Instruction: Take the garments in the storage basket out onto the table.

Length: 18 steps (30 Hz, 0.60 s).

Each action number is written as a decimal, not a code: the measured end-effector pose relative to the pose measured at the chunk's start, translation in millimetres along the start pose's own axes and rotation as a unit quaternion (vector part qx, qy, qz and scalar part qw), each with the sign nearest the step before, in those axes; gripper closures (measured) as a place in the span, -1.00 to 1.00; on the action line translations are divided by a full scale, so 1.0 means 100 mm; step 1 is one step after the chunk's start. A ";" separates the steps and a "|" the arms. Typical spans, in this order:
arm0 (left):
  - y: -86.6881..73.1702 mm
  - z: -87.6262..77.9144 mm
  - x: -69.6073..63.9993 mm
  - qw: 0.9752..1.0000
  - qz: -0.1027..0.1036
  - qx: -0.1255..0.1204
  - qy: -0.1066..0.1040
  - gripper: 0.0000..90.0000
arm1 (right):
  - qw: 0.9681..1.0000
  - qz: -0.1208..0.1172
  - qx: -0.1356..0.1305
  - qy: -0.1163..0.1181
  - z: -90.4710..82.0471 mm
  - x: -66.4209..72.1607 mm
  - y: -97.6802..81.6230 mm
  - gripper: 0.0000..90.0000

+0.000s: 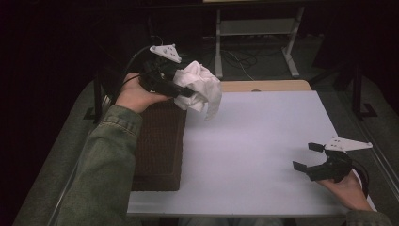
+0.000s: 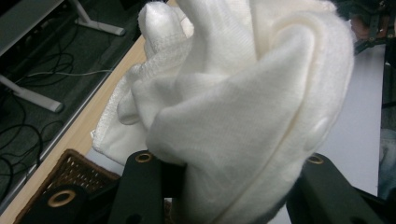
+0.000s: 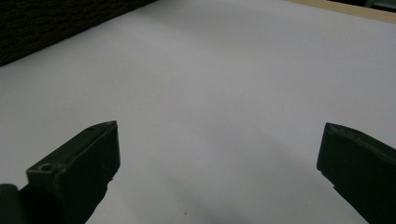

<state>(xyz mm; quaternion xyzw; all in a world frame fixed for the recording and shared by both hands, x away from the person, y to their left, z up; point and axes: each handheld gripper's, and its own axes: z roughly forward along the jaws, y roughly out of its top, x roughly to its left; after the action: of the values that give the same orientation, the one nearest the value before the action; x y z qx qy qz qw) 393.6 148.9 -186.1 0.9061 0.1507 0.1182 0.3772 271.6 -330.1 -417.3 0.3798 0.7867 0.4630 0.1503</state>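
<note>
Grippers number two: your right hand-held gripper (image 1: 311,157) rests released near you on the white table (image 1: 254,141). Farther off, your left hand-held gripper (image 1: 186,92) clenches one bunched white cloth (image 1: 200,84), drooping downward, above one brown basket (image 1: 157,146).

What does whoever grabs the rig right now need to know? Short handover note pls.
Left gripper: shut on the white cloth, bunched and held in the air above the far end of the brown wicker basket, a corner hanging toward the white table.
Right gripper: open, holding nothing, low over the table's near right.
Done: cloth picked up.
Left: probably set it down and spread or fold it on the table; the right gripper is free to help.
</note>
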 end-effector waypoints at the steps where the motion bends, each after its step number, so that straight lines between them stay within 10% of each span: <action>1: 0.01 0.02 -0.01 1.000 0.003 0.002 -0.002 0.31 | 1.000 0.000 0.000 0.000 0.00 0.00 0.00 -1.00; 18: 0.11 0.32 -0.12 0.999 0.018 -0.004 -0.037 0.30 | 1.000 -0.001 0.000 0.002 0.00 0.01 0.00 -1.00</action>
<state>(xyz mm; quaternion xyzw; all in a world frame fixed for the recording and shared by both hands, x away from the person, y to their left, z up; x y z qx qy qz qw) 395.0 116.2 -201.9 0.9109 0.1201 0.0918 0.3839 271.2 -329.7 -416.9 0.3783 0.7871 0.4637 0.1495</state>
